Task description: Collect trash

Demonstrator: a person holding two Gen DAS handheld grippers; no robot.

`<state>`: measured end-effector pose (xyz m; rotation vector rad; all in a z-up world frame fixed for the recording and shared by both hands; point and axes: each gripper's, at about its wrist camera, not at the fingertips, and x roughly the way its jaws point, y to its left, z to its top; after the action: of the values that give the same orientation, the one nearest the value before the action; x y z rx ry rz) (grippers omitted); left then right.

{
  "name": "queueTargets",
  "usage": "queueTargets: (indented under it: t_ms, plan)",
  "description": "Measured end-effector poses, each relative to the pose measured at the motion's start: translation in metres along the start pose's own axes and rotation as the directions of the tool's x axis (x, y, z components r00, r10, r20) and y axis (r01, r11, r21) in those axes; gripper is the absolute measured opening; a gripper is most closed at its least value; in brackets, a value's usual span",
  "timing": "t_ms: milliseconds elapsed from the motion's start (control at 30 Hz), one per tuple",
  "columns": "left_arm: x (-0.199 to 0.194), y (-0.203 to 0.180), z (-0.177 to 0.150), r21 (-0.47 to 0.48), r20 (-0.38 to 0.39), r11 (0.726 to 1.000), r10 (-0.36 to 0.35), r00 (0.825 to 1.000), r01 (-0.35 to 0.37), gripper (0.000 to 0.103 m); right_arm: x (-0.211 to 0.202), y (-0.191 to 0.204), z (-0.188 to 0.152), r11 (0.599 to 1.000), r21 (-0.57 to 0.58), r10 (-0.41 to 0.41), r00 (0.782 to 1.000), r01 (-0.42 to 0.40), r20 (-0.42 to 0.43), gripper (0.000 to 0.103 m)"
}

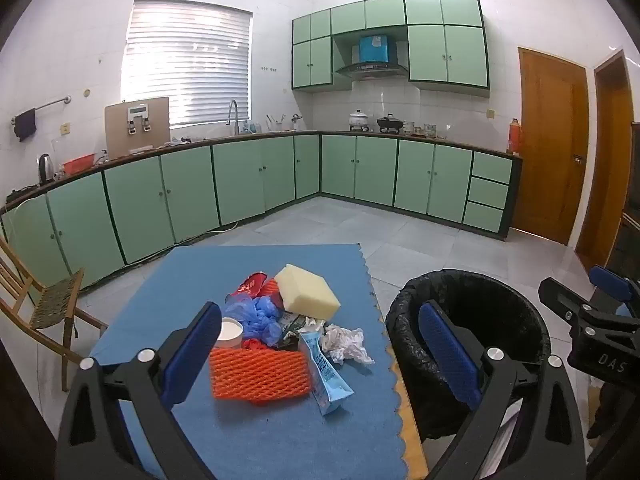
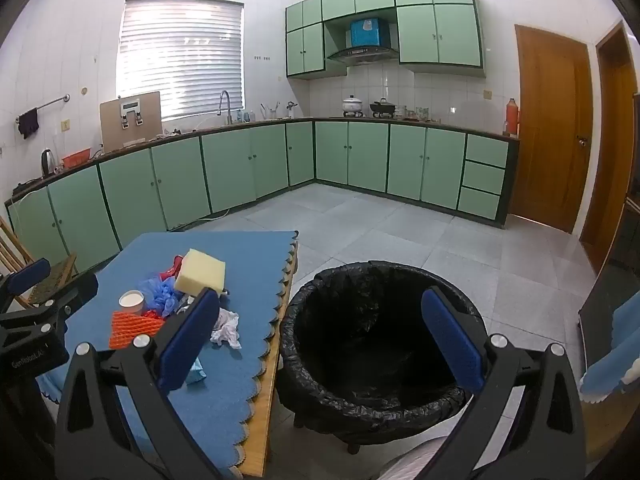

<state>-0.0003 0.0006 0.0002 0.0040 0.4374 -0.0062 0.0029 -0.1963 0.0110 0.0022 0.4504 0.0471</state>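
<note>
A pile of trash lies on the blue mat (image 1: 248, 440): an orange foam net (image 1: 260, 374), a yellow sponge (image 1: 307, 291), a blue plastic bag (image 1: 260, 316), crumpled white tissue (image 1: 346, 342), a light-blue packet (image 1: 326, 376), a white cup (image 1: 229, 332) and a red wrapper (image 1: 252, 282). A bin with a black liner (image 2: 376, 344) stands right of the table. My left gripper (image 1: 320, 356) is open and empty, above the pile's near side. My right gripper (image 2: 320, 344) is open and empty, over the bin's near left rim.
The table's wooden edge (image 2: 268, 396) borders the bin. A wooden chair (image 1: 48, 304) stands left of the table. Green cabinets (image 1: 248, 176) line the far walls. A wooden door (image 1: 548, 148) is at the right. Grey tile floor (image 2: 400, 232) lies beyond.
</note>
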Motion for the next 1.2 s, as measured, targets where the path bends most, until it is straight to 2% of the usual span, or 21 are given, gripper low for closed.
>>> queueTargets:
  t_ms: [767,1200]
  plan:
    - [0.0012,-0.0089,-0.0053,0.001,0.002,1.000,0.007,1.000,-0.007,0.097,0.0032,0.0027,-0.0013,1.000,0.003,-0.001,1.000,0.001,0.009,0.098]
    - [-0.0002,-0.0012,-0.0007,-0.001,-0.002,1.000,0.003,1.000,-0.003,0.097,-0.0007,0.0003,0.0015,1.000,0.003,-0.001,1.000,0.001,0.008,0.098]
